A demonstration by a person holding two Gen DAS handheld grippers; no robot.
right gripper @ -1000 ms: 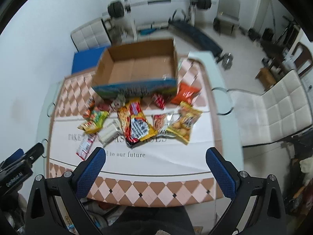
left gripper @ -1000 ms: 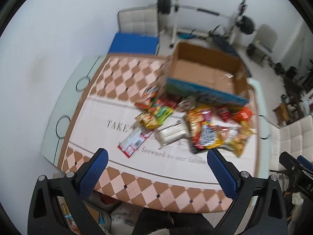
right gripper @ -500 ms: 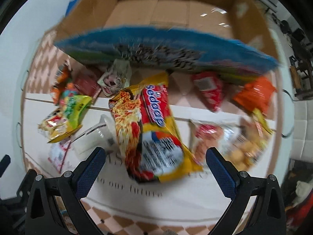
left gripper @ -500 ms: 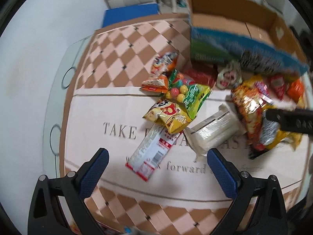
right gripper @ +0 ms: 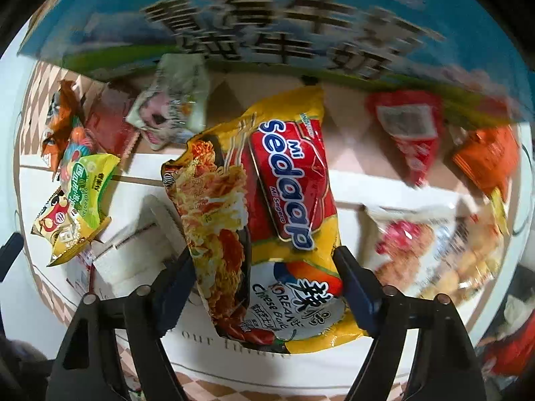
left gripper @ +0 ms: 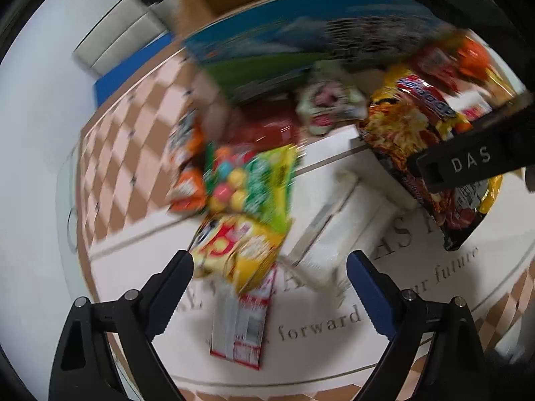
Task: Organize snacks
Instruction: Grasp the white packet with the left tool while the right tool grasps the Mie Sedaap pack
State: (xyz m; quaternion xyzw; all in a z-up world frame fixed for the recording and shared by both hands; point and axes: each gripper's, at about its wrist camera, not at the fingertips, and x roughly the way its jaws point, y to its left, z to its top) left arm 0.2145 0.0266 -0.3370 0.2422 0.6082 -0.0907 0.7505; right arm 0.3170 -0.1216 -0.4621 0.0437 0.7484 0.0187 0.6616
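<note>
Several snack packets lie on the table in front of a cardboard box (left gripper: pixel 284 46) with a blue printed side (right gripper: pixel 267 23). My right gripper (right gripper: pixel 264 274) is open and straddles a large yellow and red Mi Sedaap noodle packet (right gripper: pixel 267 207); whether its pads touch the packet is unclear. My left gripper (left gripper: pixel 269 267) is open, low over a small yellow snack packet (left gripper: pixel 237 250) and a red and white flat packet (left gripper: pixel 240 327). A green candy packet (left gripper: pixel 257 183) and a white packet (left gripper: pixel 337 227) lie just beyond. The right gripper's black body (left gripper: pixel 468 163) crosses the left wrist view.
More packets lie along the box front: orange (right gripper: pixel 488 157), red (right gripper: pixel 411 133), a clear bag of biscuits (right gripper: pixel 434 250), a white and pink one (right gripper: pixel 174 107). The checkered tablecloth (left gripper: pixel 133 127) covers the table; a white chair (left gripper: pixel 120 36) stands behind.
Both grippers have moved down and forward toward the snacks. The right one now straddles the noodle packet; the left one has closed in on the yellow packet.
</note>
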